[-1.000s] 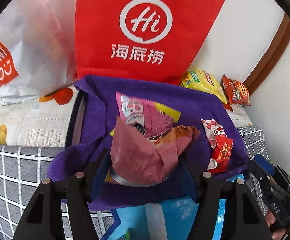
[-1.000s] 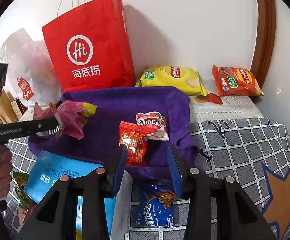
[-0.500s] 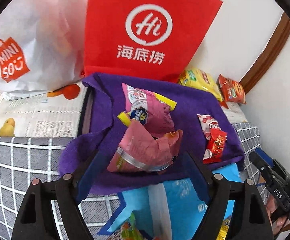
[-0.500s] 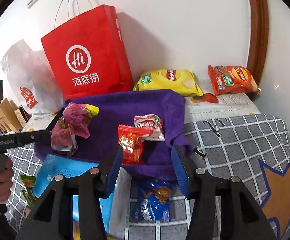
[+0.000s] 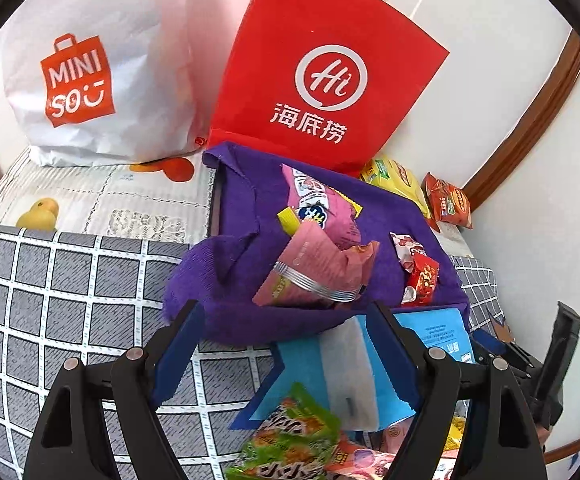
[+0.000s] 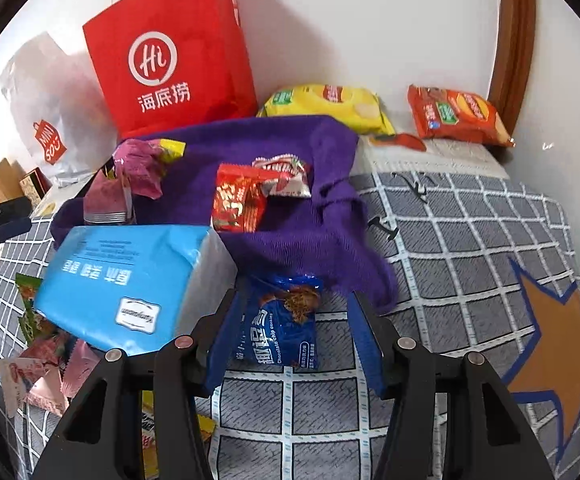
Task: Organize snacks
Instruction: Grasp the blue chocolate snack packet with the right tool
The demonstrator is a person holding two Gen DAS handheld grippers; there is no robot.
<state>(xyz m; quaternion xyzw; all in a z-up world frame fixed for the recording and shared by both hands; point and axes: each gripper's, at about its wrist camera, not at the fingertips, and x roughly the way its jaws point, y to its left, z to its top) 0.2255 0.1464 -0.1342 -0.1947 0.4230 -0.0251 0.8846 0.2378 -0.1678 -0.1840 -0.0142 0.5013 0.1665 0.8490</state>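
Note:
A purple cloth (image 5: 241,264) lies on the checked cover and carries several snack packets. A pink packet with a silver band (image 5: 314,264) lies on its near edge, and another pink packet (image 5: 322,208) lies behind it. My left gripper (image 5: 285,316) is open just in front of the cloth, with nothing between its fingers. A red packet (image 6: 237,200) and a red-and-white one (image 6: 285,172) rest in the middle of the cloth (image 6: 290,240). My right gripper (image 6: 294,300) hangs low over a blue chocolate-chip cookie packet (image 6: 285,320). Its jaws are opening, with the packet lying between them.
A red paper bag (image 5: 322,80) and a white Miniso bag (image 5: 89,72) stand at the wall. Yellow chips (image 6: 326,104) and orange chips (image 6: 458,116) lie at the back right. A light-blue bag (image 6: 129,272) and small loose packets (image 6: 45,368) sit at the near left.
My left gripper opened, let the pink packet drop onto the cloth and drew back. My right gripper sank toward the blue cookie packet while its jaws widened.

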